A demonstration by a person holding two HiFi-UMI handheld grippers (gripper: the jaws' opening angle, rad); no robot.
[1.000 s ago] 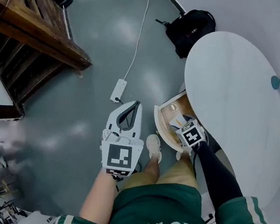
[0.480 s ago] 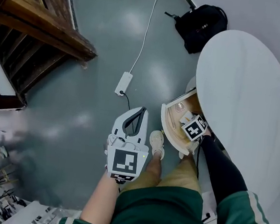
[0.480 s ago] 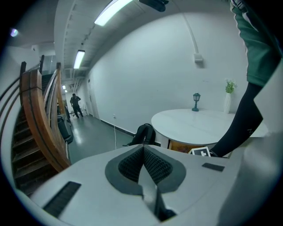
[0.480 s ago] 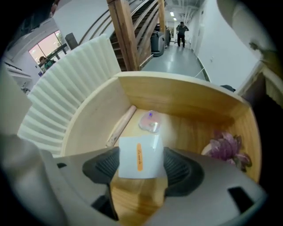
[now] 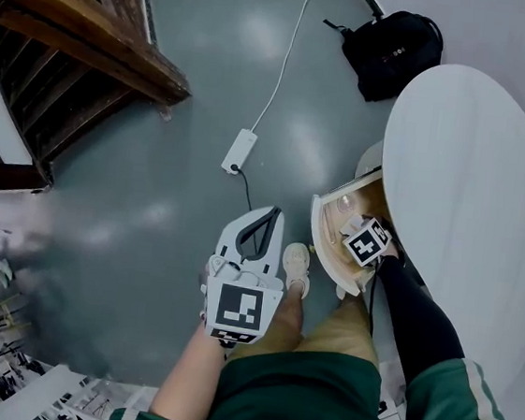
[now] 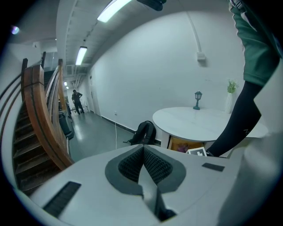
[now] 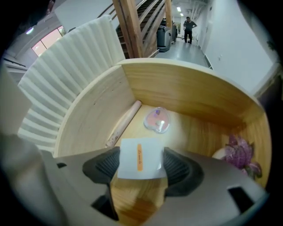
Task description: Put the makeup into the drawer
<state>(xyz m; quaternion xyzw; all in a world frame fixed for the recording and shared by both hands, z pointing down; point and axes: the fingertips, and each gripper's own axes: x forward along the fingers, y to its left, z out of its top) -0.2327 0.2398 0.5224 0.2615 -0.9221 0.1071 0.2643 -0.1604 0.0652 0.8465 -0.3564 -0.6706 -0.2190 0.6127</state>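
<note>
We've got right gripper [image 7: 140, 173] pinching white makeup box [image 7: 139, 155] from both sides, over open wooden drawer [image 7: 185, 88]. Inside: pink compact [image 7: 157, 120] at box's 12 o'clock, slim stick [image 7: 124, 123] at 10, purple flower thing [image 7: 239, 154] at 3. Left gripper [image 6: 143, 159] pressed together, empty, at drawer's 8 o'clock over floor [image 5: 151, 192]. Black backpack [image 5: 395, 42] farthest, at 12.

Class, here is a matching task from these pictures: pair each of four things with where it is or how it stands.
1. white box
2. round pink compact
3. black backpack
4. left tongs

A. lying on the drawer floor
B. shut, nothing between them
C. on the floor beside the white table
D. gripped in the right tongs

Pairs: 1-D, 2-A, 3-C, 4-B.
</note>
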